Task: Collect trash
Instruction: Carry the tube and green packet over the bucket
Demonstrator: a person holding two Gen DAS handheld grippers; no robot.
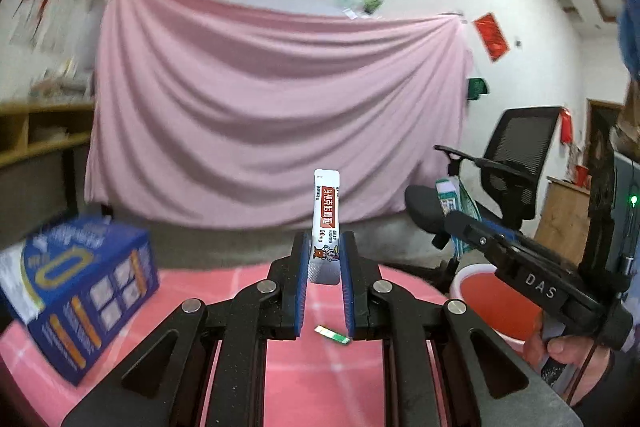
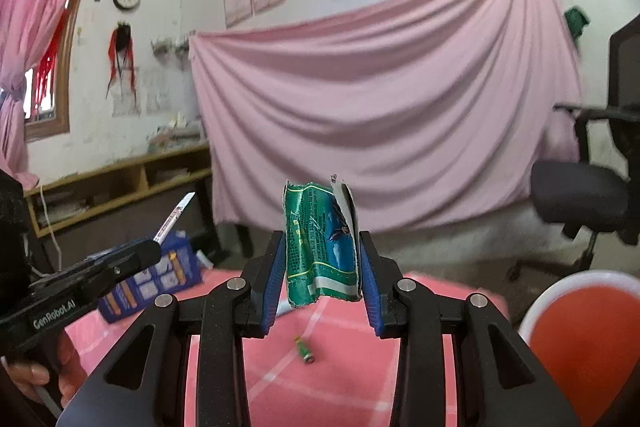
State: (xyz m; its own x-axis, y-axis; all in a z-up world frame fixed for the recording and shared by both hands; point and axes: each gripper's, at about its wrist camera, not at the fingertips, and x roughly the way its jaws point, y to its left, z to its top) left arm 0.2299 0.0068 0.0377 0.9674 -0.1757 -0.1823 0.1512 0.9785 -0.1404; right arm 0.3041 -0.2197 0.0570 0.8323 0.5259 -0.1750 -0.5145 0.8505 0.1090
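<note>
sachet [image 1: 325, 227] in left gripper [image 1: 325, 259]

left gripper [image 1: 325, 259] raised near level, jaws clamped narrow, right gripper [image 2: 322, 263] alongside, jaws clamped wider, both loaded

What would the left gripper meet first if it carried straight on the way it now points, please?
Probably nothing close: beyond the left gripper and its white sachet lies open floor, then the hanging pink sheet, though depth is unclear.
</note>
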